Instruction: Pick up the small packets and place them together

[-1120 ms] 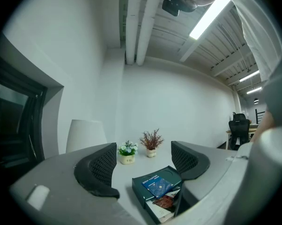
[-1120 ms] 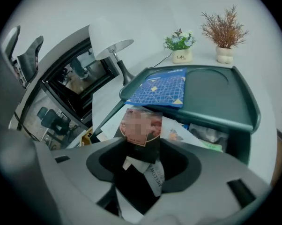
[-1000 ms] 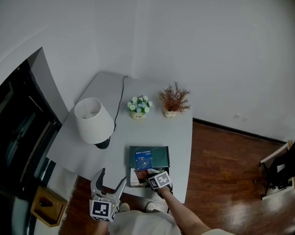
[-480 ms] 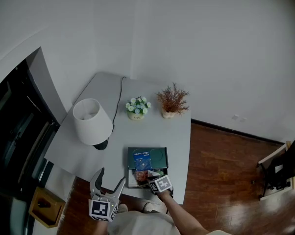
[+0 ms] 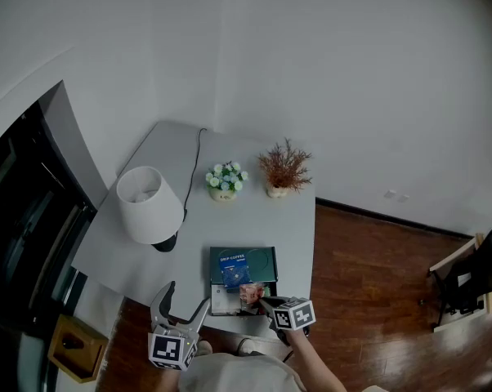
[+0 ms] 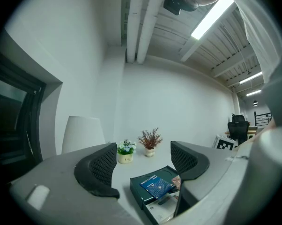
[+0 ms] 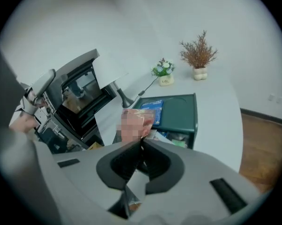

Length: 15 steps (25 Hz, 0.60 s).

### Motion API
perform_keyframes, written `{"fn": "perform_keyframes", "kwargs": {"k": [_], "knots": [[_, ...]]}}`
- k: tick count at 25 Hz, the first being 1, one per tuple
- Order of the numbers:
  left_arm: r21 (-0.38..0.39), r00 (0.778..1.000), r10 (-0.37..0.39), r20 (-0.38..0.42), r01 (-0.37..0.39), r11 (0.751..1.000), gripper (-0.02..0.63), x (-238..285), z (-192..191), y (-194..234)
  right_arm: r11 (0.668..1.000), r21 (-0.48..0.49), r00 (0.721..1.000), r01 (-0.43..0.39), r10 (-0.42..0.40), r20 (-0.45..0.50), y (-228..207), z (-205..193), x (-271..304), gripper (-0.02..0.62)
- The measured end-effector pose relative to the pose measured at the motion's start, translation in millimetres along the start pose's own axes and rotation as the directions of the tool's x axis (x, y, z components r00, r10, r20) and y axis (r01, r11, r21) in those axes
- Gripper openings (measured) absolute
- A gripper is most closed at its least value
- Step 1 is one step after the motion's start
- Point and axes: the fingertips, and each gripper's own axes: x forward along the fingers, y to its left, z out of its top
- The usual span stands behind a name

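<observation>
A dark green box (image 5: 263, 260) lies at the table's near edge with a blue packet (image 5: 234, 270) on top and more packets in its open front (image 7: 176, 138). My right gripper (image 5: 262, 301) is shut on a small reddish packet (image 7: 137, 123), held up just in front of the box. The packet also shows in the head view (image 5: 249, 293). My left gripper (image 5: 179, 309) hangs open and empty off the table's near left, facing the box (image 6: 158, 186).
A white lamp (image 5: 149, 204) stands at the left of the grey table (image 5: 295, 227), its cord running to the back. A small flower pot (image 5: 223, 180) and a dried-plant pot (image 5: 282, 170) stand at the back. Wooden floor (image 5: 369, 276) lies to the right.
My right gripper has closed on the reddish packet at the box front and drawn back toward me and to the right, lifting it clear. The left gripper has stayed put.
</observation>
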Motion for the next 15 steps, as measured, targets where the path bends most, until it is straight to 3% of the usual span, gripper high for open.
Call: {"fn": "perform_keyframes", "kwargs": {"k": [4,9,15], "knots": [[-0.001,1.0,-0.016,0.001,0.016,1.0,0.35,5,1,-6,0.996,0.018,0.995,0.085,-0.085,0.049,-39,38,-4,0.035],[0.012,0.999,-0.033,-0.001,0.033,0.999,0.35,8,6,-14,0.983,0.028,0.983,0.182,-0.182,0.002,-83,60,16,0.04],[0.011,1.0,-0.008,0.005,0.007,1.0,0.35,2,8,-10,0.949,-0.021,0.946,0.316,-0.317,-0.072,-114,59,37,0.046]]}}
